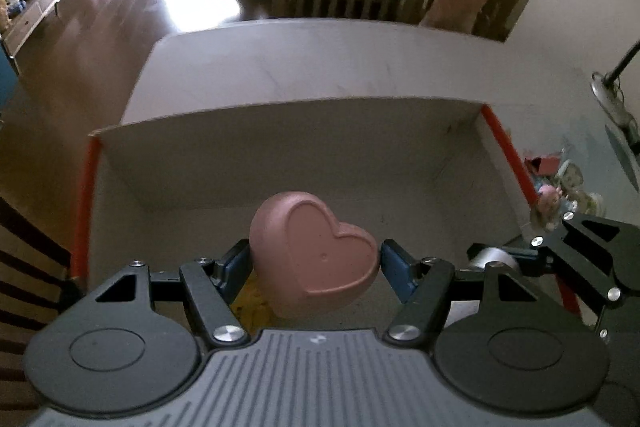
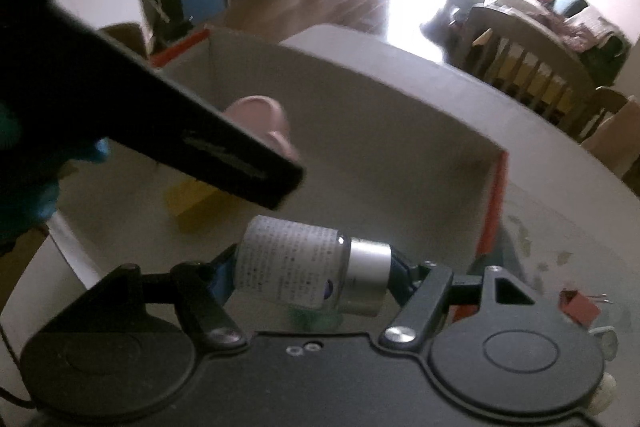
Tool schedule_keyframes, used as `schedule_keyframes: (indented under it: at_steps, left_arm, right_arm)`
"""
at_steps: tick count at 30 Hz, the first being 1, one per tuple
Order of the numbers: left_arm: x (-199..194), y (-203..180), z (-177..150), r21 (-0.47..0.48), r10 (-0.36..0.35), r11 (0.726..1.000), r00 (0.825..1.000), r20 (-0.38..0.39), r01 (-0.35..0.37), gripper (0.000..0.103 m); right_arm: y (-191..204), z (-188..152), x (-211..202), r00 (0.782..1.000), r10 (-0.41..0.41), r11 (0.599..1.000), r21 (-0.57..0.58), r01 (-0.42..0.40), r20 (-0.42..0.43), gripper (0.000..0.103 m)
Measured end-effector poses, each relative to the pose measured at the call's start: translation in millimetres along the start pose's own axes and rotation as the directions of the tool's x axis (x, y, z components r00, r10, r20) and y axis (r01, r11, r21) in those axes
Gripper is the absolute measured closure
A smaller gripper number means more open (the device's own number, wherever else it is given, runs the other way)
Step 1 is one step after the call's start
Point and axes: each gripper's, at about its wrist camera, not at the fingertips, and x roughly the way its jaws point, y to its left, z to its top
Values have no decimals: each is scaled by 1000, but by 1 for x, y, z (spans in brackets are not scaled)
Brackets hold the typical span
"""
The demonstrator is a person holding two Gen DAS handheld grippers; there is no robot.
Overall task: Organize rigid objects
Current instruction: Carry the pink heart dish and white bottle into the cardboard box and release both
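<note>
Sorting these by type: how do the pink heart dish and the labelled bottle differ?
The heart-shaped pink dish is matte and plain; the bottle is cylindrical, with a printed label and silver cap. The left gripper holds the dish, the right gripper the bottle, lying sideways. Both are over the open box.

Pink heart-shaped dish point(image 1: 316, 259): matte, inverted, recessed heart outline on its base facing up, tilted, held above the box interior. Small bottle point(image 2: 308, 267): white printed label, silver cap, lying sideways, cap to the right. Yellow block point(image 2: 196, 205): rests on the box floor. Open box point(image 1: 280, 147): grey walls, red-edged corners, on the tabletop.
</note>
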Motion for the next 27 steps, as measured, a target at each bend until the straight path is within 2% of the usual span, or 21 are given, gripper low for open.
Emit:
schedule_keyframes:
  at_steps: [4, 12, 22, 27]
  left_arm:
    - [17, -5, 3, 13, -19, 1000, 998, -53, 19, 33]
    - [42, -13, 2, 37, -8, 999, 989, -145, 13, 33]
    - [55, -12, -8, 36, 7, 999, 980, -201, 0, 33]
    - [51, -11, -9, 34, 10, 999, 983, -182, -4, 33]
  right_arm:
    - [1, 0, 10, 999, 10, 1000, -11, -11, -41, 31]
    - [7, 0, 16, 997, 19, 999, -31, -22, -80, 31]
    - [14, 0, 15, 995, 10, 999, -42, -15, -104, 30]
    - [10, 4, 12, 997, 14, 999, -31, -17, -77, 22]
